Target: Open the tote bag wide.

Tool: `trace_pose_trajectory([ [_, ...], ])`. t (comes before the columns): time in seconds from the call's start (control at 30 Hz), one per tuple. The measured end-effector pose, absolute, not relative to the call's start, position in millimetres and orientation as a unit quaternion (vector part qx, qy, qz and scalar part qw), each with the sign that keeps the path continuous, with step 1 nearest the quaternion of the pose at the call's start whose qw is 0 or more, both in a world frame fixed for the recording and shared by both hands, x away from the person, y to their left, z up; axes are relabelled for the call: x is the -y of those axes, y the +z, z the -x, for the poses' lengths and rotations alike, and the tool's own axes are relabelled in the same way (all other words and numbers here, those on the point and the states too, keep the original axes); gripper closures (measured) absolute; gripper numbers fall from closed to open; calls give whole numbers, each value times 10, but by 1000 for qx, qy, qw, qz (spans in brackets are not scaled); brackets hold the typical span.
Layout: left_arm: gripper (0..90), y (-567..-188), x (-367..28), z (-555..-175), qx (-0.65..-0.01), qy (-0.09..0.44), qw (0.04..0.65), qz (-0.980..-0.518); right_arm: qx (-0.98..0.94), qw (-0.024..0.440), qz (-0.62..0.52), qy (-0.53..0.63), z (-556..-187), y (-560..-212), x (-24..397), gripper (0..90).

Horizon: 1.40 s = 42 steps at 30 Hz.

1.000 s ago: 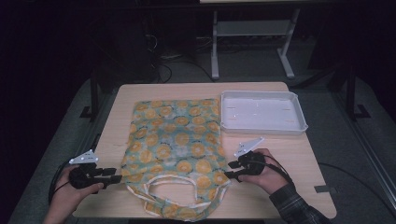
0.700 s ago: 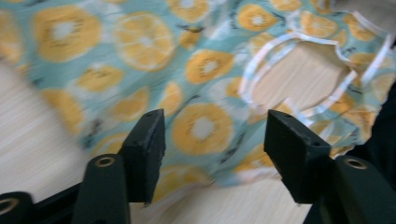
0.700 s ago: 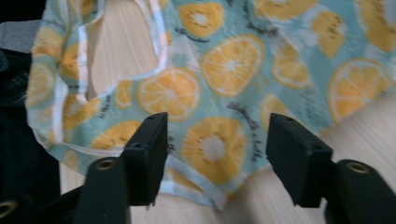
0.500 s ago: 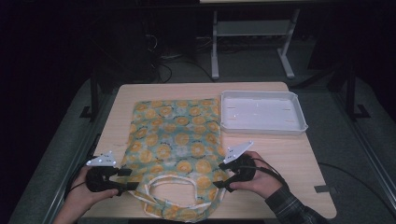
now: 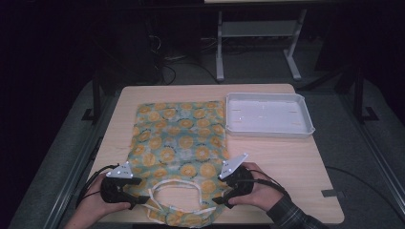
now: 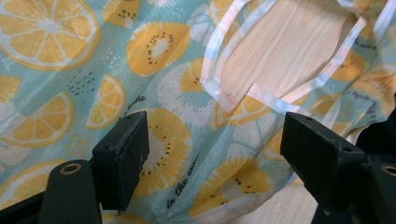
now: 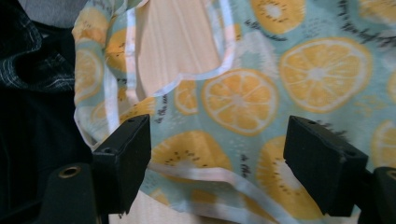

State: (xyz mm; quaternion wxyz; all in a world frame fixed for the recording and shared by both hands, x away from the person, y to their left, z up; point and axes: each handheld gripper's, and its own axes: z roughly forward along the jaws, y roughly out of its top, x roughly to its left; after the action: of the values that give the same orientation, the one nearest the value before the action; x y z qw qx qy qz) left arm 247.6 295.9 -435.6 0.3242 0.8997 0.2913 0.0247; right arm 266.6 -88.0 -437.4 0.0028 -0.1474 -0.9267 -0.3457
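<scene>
A teal fabric bag [image 5: 179, 143] printed with orange and lemon slices lies flat on the wooden table [image 5: 286, 167], its white-edged handles [image 5: 174, 188] toward the near edge. My left gripper [image 5: 142, 200] sits at the bag's near left corner. Its jaws have just been opening and now stand wide over the printed cloth [image 6: 177, 154], the pads clear of it. My right gripper [image 5: 221, 199] is at the near right corner. It has also just been opening, and bag fabric [image 7: 233, 102] and a handle strap [image 7: 196, 172] lie between its spread jaws, unpressed.
A white rectangular tray [image 5: 268, 114] stands at the back right of the table, beside the bag's far corner. Bare wood stretches to the right of my right hand. A checked sleeve [image 5: 291, 214] comes in at the bottom. Dark floor and table legs lie beyond.
Both grippers have slid inward onto the bag's near corners beside the handles, the left one also sinking slightly. Their jaws have spread wider.
</scene>
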Motion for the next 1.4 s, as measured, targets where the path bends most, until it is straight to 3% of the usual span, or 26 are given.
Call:
trace_pose_trajectory([
  [0.33,224,-4466,-2871,-2436,-262,31,293,-919,936,9,123,-329,-2538,-4473,711,223],
  [0.67,162,-4533,-2786,-2362,-230,55,254,-938,949,-6,104,-297,-2523,-4591,624,218],
  [0.93,160,-4534,-2786,-2354,-228,58,256,-938,955,-27,81,-283,-2507,-4615,595,139],
  [1.07,244,-4518,-2795,-2351,-228,59,258,-937,957,-25,78,-279,-2518,-4608,594,153],
  [1.13,264,-4509,-2811,-2360,-230,59,260,-936,956,-24,80,-280,-2527,-4603,596,189],
  [1.3,415,-4495,-2859,-2395,-240,64,268,-931,953,-28,87,-289,-2581,-4582,648,327],
  [1.4,441,-4493,-2869,-2402,-242,64,270,-930,953,-28,88,-290,-2600,-4578,656,364],
])
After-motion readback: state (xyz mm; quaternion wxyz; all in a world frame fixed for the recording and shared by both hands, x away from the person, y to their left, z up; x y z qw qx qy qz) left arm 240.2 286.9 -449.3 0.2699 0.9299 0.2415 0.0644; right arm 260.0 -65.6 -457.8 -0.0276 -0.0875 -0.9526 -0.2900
